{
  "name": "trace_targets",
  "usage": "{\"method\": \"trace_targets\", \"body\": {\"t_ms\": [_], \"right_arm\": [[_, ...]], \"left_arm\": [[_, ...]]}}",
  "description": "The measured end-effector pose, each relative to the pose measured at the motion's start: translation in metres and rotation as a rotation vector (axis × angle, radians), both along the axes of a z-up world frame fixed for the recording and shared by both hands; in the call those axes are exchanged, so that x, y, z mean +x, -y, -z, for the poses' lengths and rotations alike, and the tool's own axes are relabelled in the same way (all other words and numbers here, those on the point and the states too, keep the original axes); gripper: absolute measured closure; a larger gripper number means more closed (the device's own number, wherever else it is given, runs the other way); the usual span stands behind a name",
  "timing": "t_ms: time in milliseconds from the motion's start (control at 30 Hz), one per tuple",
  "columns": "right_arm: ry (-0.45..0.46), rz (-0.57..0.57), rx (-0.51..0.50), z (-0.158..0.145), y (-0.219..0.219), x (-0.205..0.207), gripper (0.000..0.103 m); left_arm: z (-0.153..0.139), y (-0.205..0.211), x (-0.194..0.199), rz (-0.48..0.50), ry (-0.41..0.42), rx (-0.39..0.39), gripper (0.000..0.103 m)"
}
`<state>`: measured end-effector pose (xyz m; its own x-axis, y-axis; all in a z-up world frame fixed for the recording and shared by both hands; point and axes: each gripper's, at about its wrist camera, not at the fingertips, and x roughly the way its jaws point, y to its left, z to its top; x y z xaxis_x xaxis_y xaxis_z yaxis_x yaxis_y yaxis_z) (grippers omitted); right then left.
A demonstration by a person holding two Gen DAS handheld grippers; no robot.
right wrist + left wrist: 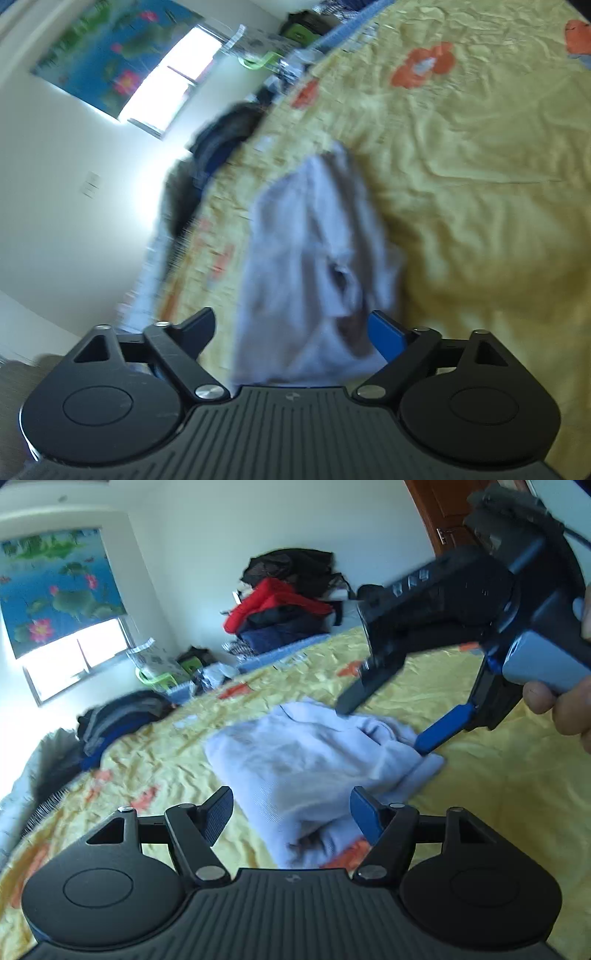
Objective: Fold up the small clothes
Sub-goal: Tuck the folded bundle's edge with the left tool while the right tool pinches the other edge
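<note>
A pale lilac small garment [310,760] lies partly folded on the yellow flowered bedspread [480,812]. My left gripper [291,816] is open and empty, its fingers either side of the garment's near end, just above it. My right gripper [384,727] is open, held by a hand, above the garment's far right corner. In the right wrist view the garment [306,258] lies blurred between the open fingers of my right gripper [295,332]. I cannot tell whether the pads touch the cloth.
A stack of dark folded clothes [110,723] sits at the bed's left edge. A pile of red and black clothes [288,598] is against the far wall. A green stool with bags [162,672] stands beside the bed under the window.
</note>
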<state>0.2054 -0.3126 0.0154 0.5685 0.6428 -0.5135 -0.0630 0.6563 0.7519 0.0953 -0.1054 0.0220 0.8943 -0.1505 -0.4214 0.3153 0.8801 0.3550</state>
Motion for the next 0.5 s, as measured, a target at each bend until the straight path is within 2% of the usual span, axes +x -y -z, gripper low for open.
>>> {"method": "trace_targets", "body": {"t_ms": [167, 233, 300, 333, 367, 400, 433, 500], "right_arm": [[-0.026, -0.066, -0.047, 0.007, -0.008, 0.002, 0.043], [-0.025, -0.084, -0.089, 0.008, -0.014, 0.002, 0.06], [-0.031, -0.107, -0.124, 0.008, -0.014, 0.005, 0.075], [-0.03, -0.118, -0.135, 0.008, -0.015, 0.005, 0.078], [-0.025, -0.124, -0.144, 0.007, -0.015, 0.005, 0.079], [-0.021, -0.134, -0.159, 0.005, -0.015, 0.006, 0.085], [-0.012, -0.139, -0.18, 0.003, -0.015, 0.006, 0.091], [0.001, -0.15, -0.199, -0.001, -0.013, 0.007, 0.094]], "left_arm": [[0.011, -0.004, 0.014, -0.084, -0.109, -0.014, 0.033], [0.011, -0.008, 0.021, -0.125, -0.131, -0.027, 0.033], [0.008, -0.014, 0.026, -0.148, -0.147, -0.072, 0.033], [0.005, -0.017, 0.028, -0.158, -0.154, -0.1, 0.034], [0.004, -0.019, 0.029, -0.168, -0.163, -0.123, 0.042], [0.003, -0.022, 0.032, -0.166, -0.188, -0.15, 0.066], [0.004, -0.026, 0.035, -0.154, -0.236, -0.192, 0.074], [0.006, -0.036, 0.041, -0.173, -0.298, -0.277, 0.077]]}}
